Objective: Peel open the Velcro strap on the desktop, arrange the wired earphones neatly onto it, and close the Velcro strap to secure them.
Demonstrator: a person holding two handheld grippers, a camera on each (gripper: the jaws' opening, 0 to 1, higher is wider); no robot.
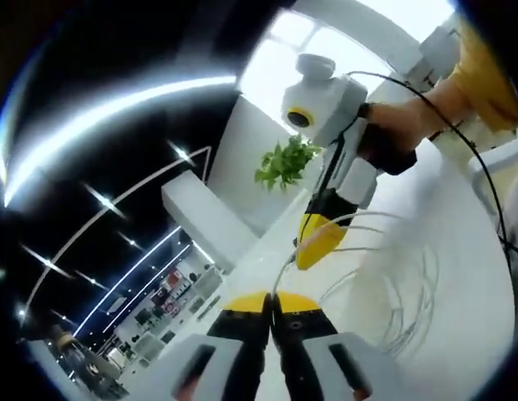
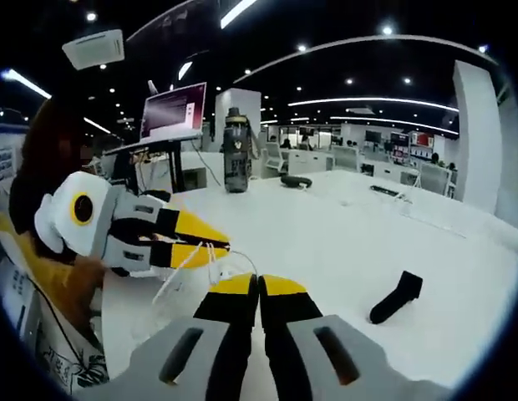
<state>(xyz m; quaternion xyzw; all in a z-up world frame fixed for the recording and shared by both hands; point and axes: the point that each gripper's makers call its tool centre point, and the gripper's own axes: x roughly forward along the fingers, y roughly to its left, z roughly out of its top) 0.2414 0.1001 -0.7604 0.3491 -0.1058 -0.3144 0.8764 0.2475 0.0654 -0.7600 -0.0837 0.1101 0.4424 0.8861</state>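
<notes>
Both grippers, left gripper (image 2: pixel 210 244) and right gripper (image 1: pixel 313 246), hold jaws clamped on the earphone cable (image 1: pixel 409 292), raised above the surface (image 2: pixel 342 234) to coil it; Velcro strap (image 2: pixel 396 296) waits nearby.

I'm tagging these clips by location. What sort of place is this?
Most likely an open-plan office: a monitor on a stand, rows of desks and chairs beyond the white table, and ceiling strip lights.

No text or label is legible anywhere
</notes>
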